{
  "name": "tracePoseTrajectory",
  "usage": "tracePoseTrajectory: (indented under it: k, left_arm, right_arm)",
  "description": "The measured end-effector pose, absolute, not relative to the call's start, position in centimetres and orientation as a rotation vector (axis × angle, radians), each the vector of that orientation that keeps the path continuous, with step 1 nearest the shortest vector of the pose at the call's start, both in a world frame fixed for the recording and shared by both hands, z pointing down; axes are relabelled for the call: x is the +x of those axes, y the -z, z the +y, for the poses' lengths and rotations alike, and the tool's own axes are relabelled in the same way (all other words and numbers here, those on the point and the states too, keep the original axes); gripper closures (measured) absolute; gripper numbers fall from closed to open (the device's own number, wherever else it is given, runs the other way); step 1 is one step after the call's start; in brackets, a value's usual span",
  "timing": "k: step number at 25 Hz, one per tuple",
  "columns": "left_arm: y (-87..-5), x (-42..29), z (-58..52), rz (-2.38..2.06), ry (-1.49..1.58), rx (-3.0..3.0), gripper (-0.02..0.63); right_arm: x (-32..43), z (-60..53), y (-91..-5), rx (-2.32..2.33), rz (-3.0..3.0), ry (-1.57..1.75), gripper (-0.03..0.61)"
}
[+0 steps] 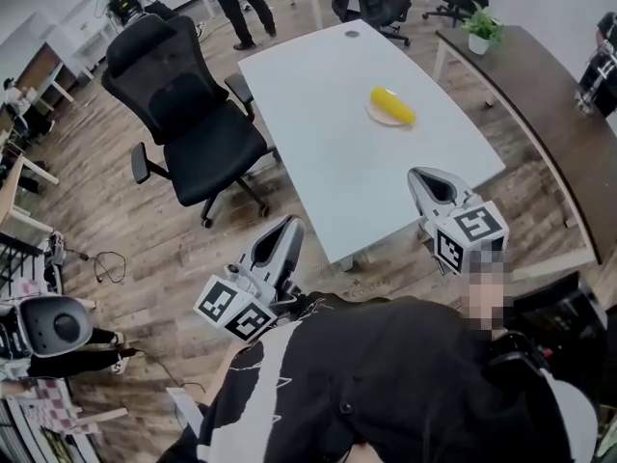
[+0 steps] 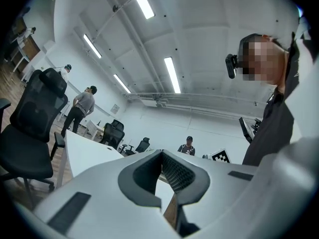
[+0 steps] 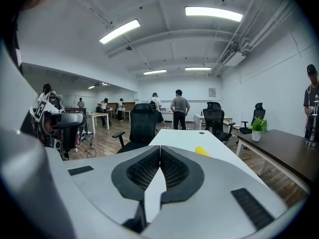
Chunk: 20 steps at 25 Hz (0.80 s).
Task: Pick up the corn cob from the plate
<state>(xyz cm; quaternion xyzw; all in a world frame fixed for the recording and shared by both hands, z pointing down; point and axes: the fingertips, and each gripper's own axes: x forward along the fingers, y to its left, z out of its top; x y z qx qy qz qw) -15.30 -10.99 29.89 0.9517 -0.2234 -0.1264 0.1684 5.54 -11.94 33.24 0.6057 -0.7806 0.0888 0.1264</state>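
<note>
Looking down from the head view, you've got the corn cob (image 1: 392, 104) lying on a small pale plate (image 1: 374, 116) toward the far right side of the white table (image 1: 337, 162). It's yellow, lying on its side and covering most of the plate.

Your right gripper (image 1: 424, 175) hangs over the near right corner of the table, well short of the plate. In the right gripper view its jaws are pressed together with nothing between them, and the cob shows as a yellow spot on the tabletop just past the tips, a bit to the right.

Your left gripper (image 1: 288, 224) is off the table's near left edge, over the wood floor (image 1: 183, 249). The left gripper view shows its jaws closed and empty too, and it's tilted up at the ceiling lights (image 2: 172, 74).

The only print I can make out is the black-and-white square marker patterns on the two cubes, left (image 1: 234, 309) and right (image 1: 469, 234).

Around you, a black office chair (image 1: 183, 104) sits left of the table, a small potted plant (image 1: 480, 29) stands on the dark desk (image 1: 554, 133) to the right, and a person in dark trousers (image 1: 239, 3) stands at the back.
</note>
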Motion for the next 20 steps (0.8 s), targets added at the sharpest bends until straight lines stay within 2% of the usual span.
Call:
tracePoseTrajectory:
  k: [14,20]
  left_arm:
    - [-31.7,-9.1,-14.1,-0.583,0.215,2.697,0.598]
    - [-31.5,-7.9,-17.3,-0.515,0.183,2.733,0.598]
  right_arm:
    - [8.8,-17.7,-33.1,1.69,-2.333,-0.239,0.561]
    - [9.8,-19.1,-35.2,1.756,-2.313,-0.376,0.561]
